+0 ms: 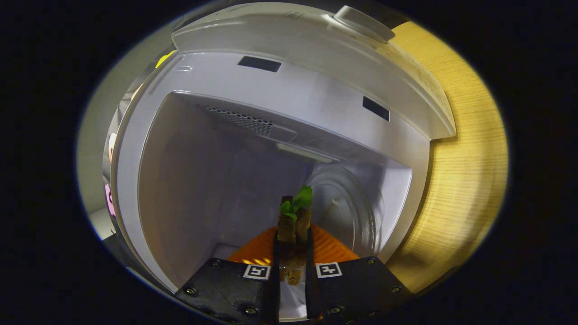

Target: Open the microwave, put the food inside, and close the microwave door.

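The white microwave [289, 90] stands open, and I look straight into its cavity in a view rolled to one side. Its glass turntable [350, 207] lies against the cavity floor, beyond the fingers and to their right. My gripper [292, 259] is at the cavity mouth, its fingers closed tight on an orange ridged plate [332, 246]. Brown food chunks with a green leaf [295, 212] sit between the fingers and just ahead of them. The plate's near rim is hidden behind the fingers.
The microwave's control panel with a round dial [363, 22] runs along the far side of the opening. The open door's edge [118, 135] stands on the opposite side. A light wooden tabletop [465, 180] lies under the microwave.
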`<state>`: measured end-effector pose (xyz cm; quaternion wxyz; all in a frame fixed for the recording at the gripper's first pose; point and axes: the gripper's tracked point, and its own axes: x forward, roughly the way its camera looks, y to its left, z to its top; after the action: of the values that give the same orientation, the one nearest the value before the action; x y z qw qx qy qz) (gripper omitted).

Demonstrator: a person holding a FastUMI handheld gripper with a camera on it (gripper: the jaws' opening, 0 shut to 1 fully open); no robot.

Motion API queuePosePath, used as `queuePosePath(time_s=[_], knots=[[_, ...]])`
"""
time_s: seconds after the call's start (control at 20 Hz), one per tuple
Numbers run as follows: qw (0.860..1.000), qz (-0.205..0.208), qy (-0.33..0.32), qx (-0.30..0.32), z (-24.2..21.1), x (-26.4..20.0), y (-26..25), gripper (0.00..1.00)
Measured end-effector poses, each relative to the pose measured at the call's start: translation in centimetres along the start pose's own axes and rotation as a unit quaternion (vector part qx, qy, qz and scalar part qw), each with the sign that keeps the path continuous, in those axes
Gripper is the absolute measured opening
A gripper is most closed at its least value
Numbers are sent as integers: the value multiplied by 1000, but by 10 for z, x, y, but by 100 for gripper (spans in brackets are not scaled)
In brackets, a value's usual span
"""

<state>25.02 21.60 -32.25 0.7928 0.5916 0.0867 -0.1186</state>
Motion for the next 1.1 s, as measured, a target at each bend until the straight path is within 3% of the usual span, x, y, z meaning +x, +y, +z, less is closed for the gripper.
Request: queuePosePath(time_s=[0.15,0.3,0.35,0.4,0.5,0.55,0.85,1.1], knots=[[998,-10,13,-59,-1,0,-6,35],[997,-15,23,-68,5,-8,-6,41],[997,-15,25,-68,8,-10,-8,54],[997,-15,25,-74,10,-11,-10,55],[996,-12,19,-91,19,-23,-4,72],[994,-11,20,-103,23,-26,-5,87],[985,-24,60,-161,32,-68,-21,87],[973,11,91,-213,36,-120,-11,87]])
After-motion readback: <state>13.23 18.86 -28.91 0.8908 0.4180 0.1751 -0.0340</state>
